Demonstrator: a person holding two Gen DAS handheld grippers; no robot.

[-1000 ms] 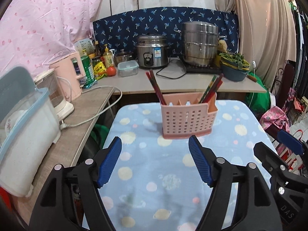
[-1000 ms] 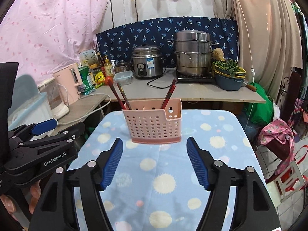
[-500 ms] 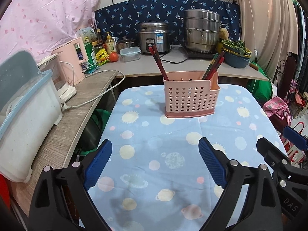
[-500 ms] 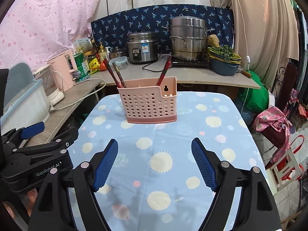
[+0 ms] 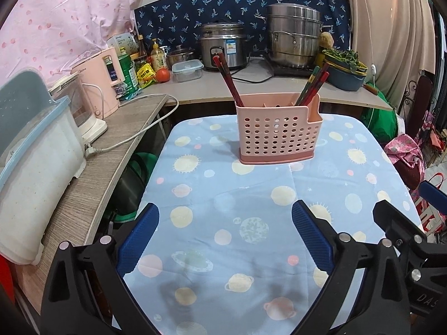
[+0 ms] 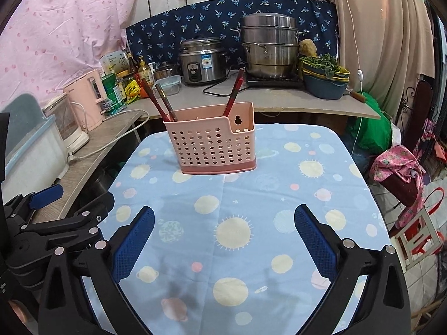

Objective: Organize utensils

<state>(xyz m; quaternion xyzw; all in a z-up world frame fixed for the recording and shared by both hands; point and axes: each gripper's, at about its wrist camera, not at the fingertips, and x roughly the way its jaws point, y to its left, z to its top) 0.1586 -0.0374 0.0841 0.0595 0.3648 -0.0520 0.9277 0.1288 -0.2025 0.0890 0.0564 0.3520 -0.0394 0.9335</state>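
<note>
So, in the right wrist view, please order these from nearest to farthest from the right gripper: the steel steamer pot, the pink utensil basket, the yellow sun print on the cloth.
1. Yellow sun print: on the tablecloth, just ahead of the open right gripper.
2. Pink utensil basket: mid-table, slightly left.
3. Steel steamer pot: on the back counter, right of centre.

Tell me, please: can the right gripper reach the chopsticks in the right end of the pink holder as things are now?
Probably yes. The right gripper is open and empty, only bare tablecloth lies between it and the pink holder, and the chopsticks stick out well above the rim.
</note>
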